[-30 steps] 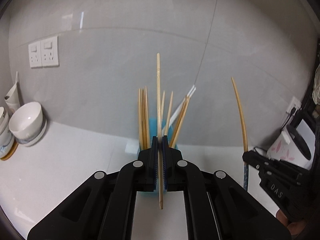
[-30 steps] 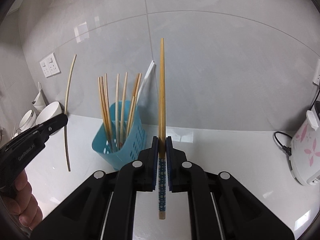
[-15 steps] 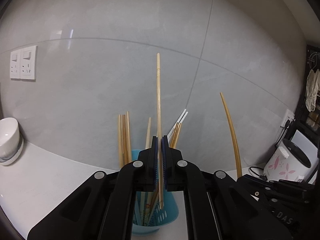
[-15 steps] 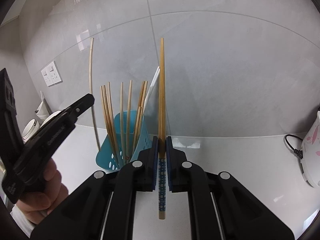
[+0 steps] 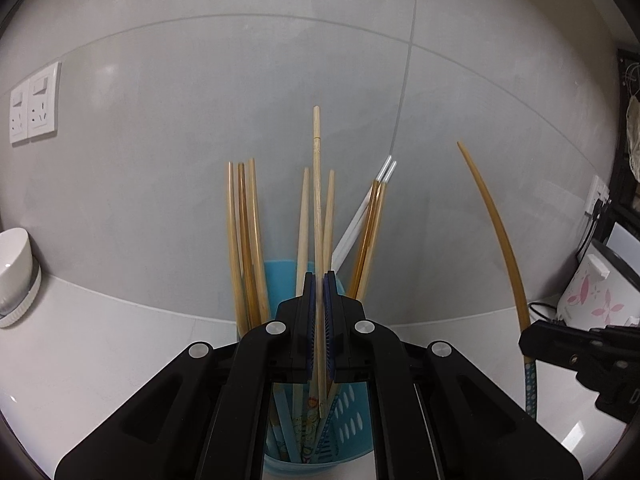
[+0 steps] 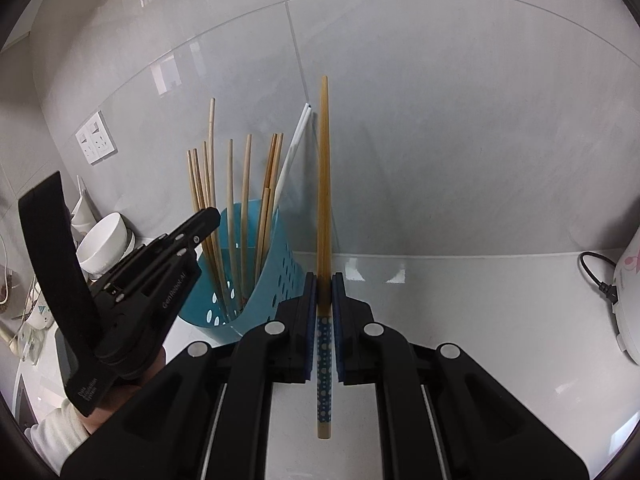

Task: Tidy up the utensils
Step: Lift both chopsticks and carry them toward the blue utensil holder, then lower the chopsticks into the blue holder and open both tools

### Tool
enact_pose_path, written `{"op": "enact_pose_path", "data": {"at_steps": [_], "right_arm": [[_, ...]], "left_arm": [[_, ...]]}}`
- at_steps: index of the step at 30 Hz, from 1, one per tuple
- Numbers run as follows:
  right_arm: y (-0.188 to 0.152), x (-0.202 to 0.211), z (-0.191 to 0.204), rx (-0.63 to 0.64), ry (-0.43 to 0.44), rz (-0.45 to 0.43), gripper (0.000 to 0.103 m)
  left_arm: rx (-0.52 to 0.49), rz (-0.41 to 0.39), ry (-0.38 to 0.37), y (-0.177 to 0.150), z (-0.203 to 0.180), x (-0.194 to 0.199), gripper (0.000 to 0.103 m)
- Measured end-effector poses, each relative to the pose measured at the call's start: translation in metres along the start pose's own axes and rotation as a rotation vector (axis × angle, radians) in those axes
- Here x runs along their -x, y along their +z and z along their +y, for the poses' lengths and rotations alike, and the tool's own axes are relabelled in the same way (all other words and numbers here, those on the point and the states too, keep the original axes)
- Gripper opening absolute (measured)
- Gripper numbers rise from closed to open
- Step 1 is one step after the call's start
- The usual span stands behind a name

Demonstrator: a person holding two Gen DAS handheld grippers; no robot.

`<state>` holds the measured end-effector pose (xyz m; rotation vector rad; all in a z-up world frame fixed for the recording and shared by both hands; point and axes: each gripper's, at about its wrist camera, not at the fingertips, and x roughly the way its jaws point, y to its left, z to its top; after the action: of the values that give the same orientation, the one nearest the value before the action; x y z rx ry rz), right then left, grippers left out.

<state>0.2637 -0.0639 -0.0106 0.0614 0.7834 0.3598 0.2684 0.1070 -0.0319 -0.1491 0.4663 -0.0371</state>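
Left gripper (image 5: 319, 276) clamps a pale chopstick (image 5: 317, 200) upright, lower tip already inside the blue holder (image 5: 352, 408) directly below; right gripper (image 6: 324, 280), clenched on the blue-dotted chopstick (image 6: 323, 184), stands just right of the holder.

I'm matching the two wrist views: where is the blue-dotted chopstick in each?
Left wrist: blue-dotted chopstick at far right, held by the right gripper.
Right wrist: centre, upright, clamped between that gripper's fingers.
Shared landmark: blue holder.
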Motion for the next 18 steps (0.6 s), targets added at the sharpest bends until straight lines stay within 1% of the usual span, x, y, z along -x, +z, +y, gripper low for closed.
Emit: {"op": "enact_pose_path", "data": {"at_steps": [8, 9, 11, 12, 14, 15, 16, 17, 18], "right_arm": [[0.0, -0.003, 0.001, 0.003, 0.007, 0.006, 0.007], [0.0, -0.004, 0.002, 0.004, 0.009, 0.006, 0.007], [0.001, -0.003, 0.002, 0.007, 0.015, 0.001, 0.007], [0.001, -0.002, 0.002, 0.01, 0.017, -0.001, 0.007], [0.003, -0.002, 0.004, 0.017, 0.025, -0.011, 0.007], [0.004, -0.002, 0.005, 0.019, 0.03, -0.015, 0.007], [0.005, -0.001, 0.006, 0.022, 0.037, -0.022, 0.007], [0.007, -0.002, 0.008, 0.025, 0.045, -0.029, 0.007], [0.008, -0.002, 0.009, 0.027, 0.053, -0.035, 0.007]], "left_arm": [[-0.024, 0.045, 0.018, -0.008, -0.003, -0.005, 0.004], [-0.026, 0.048, 0.028, -0.008, -0.003, -0.004, 0.005], [-0.028, 0.056, 0.039, -0.006, -0.003, 0.001, 0.01], [-0.028, 0.059, 0.045, -0.004, -0.003, 0.004, 0.013], [-0.025, 0.072, 0.059, 0.0, 0.0, 0.012, 0.033], [-0.023, 0.074, 0.064, 0.002, 0.002, 0.016, 0.037], [-0.022, 0.077, 0.076, 0.004, 0.003, 0.021, 0.044], [-0.027, 0.09, 0.091, 0.006, 0.005, 0.024, 0.054], [-0.023, 0.104, 0.089, 0.008, 0.007, 0.027, 0.061]]}}
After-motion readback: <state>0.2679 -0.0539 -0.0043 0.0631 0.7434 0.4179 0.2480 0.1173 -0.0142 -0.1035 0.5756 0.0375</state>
